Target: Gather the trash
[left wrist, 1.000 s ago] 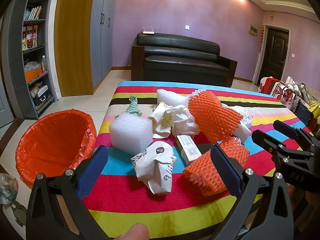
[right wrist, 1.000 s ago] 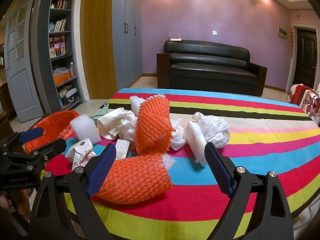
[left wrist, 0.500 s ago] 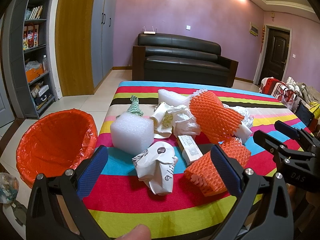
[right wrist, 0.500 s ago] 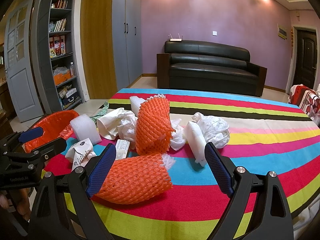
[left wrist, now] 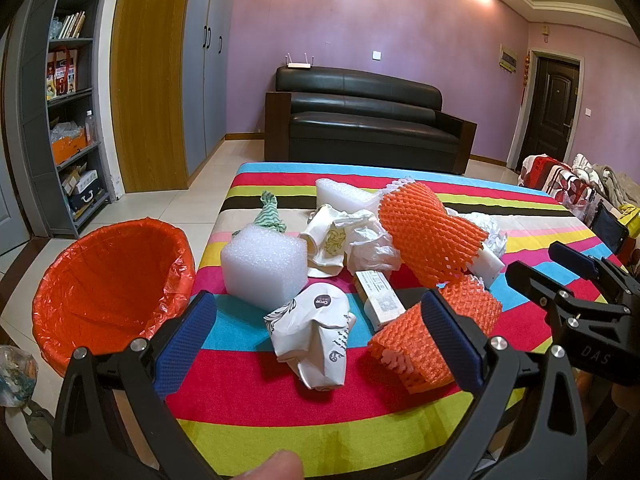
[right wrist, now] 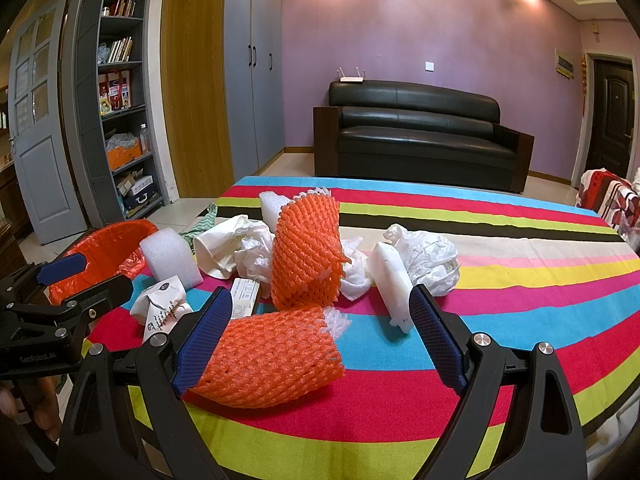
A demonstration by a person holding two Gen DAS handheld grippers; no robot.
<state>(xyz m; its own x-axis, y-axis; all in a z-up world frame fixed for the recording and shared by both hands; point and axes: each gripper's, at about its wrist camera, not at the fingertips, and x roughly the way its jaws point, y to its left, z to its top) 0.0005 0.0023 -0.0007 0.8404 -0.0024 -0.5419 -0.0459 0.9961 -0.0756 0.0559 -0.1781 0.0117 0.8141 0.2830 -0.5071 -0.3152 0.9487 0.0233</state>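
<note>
Striped table (left wrist: 400, 408) carrying trash pile, orange-lined bin (left wrist: 108, 280) just off its left edge, both tools wide and holding nothing: left tool (left wrist: 316, 344) facing crumpled paper cup (left wrist: 316, 332), right tool (right wrist: 320, 336) over orange foam net (right wrist: 268, 356).

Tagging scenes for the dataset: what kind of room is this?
Most likely a home living room: a black leather sofa against the wall, a bookshelf with books and boxes, and a table in a striped cloth, strewn with trash, with a lined bin beside it.
</note>
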